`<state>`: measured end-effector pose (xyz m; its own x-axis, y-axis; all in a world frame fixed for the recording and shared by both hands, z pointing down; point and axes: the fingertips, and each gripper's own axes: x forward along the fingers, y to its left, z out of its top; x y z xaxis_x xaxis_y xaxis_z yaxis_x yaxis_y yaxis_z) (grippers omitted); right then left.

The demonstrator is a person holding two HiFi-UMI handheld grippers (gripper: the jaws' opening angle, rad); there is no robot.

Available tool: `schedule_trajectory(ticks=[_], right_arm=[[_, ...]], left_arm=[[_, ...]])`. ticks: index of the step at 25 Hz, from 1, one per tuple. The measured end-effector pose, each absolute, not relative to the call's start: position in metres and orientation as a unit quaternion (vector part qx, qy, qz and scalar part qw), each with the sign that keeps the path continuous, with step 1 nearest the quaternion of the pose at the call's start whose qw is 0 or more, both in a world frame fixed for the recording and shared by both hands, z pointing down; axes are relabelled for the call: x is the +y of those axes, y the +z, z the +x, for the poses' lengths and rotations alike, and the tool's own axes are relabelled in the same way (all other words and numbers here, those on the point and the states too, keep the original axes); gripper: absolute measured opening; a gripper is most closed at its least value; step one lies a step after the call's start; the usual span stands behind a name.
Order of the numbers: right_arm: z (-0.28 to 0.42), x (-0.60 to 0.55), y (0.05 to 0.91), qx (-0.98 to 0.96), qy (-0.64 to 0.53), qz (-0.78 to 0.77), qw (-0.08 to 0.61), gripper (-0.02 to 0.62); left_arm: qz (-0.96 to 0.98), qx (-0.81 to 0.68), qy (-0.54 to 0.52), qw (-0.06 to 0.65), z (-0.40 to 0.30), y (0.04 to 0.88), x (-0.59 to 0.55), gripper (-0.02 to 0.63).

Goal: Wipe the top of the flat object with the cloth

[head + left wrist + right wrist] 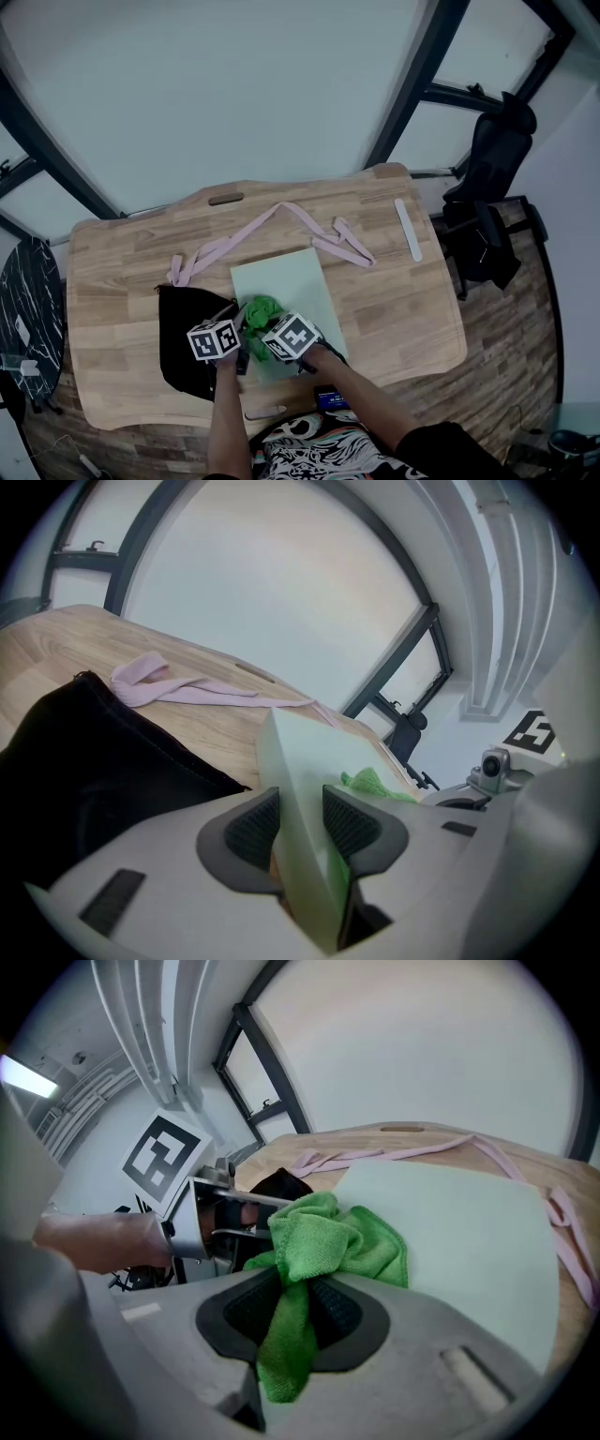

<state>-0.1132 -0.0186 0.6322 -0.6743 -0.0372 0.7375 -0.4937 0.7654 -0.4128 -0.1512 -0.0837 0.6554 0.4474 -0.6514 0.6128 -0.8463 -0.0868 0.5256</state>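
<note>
Left gripper [300,825]: jaws clamped on the near edge of the pale green flat sheet [286,277]. Right gripper [292,1312]: jaws pinched on the bunched green cloth [333,1241], with the loose part lying on the sheet. In the head view both grippers are lower centre, side by side, and the cloth is on the sheet's lower left part. The sheet sits mid wooden table [112,272]. Black bag [183,342] is just left of the sheet, by the left gripper. Pink strap [347,246] runs past the sheet's top edge. White strip [408,230] lies at the table's upper right.

Pink strap [145,679], black pouch [183,339], wooden table [117,272]
</note>
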Motion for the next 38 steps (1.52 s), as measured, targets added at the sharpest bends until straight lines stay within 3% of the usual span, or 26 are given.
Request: schedule_trajectory(ticks=[38], right_arm=[[-0.109,0.031,0.636,-0.827,0.381,0.094,0.401,0.081]], left_arm=[[0.732,-0.514,0.105,0.434,-0.152,0.655,-0.085,0.144]])
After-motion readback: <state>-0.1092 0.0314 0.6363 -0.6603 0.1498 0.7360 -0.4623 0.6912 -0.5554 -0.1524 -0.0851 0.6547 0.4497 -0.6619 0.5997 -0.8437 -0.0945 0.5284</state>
